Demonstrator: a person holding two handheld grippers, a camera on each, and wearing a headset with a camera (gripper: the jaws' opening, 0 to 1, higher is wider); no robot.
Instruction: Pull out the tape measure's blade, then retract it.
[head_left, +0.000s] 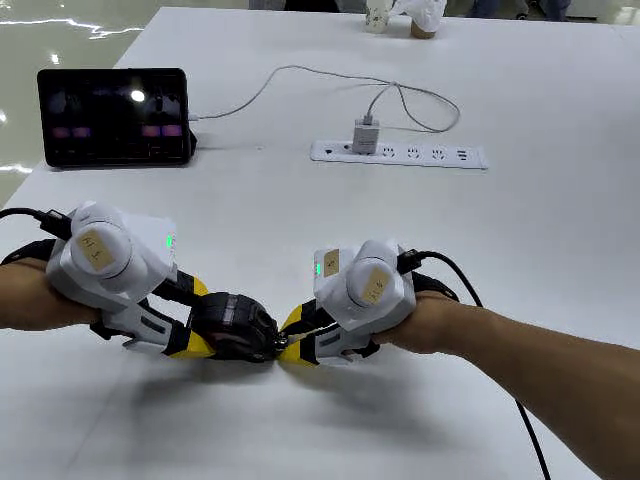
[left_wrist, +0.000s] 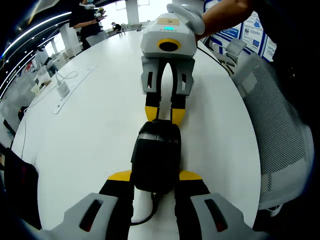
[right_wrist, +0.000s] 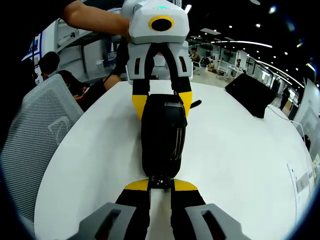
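Glossy white table (head_left: 500, 250); left gripper (head_left: 200, 318) clamps boxy black tape measure (head_left: 238, 325)

Tape measure (head_left: 232, 325) on table (head_left: 300, 220) (tablet (head_left: 113, 115) behind)

Two tools (head_left: 200, 318) (head_left: 291, 339); one tape measure (head_left: 236, 325); one tablet (head_left: 114, 116); one power strip (head_left: 398, 153).

Bright light comes from ceiling lamps (right_wrist: 272, 9). The white tabletop (head_left: 520, 230) is evenly lit. Soft shadows lie under the left tool (head_left: 200, 318) and right tool (head_left: 293, 338). The floor (head_left: 60, 30) has glare. The 2 gripper views bend at their edges.
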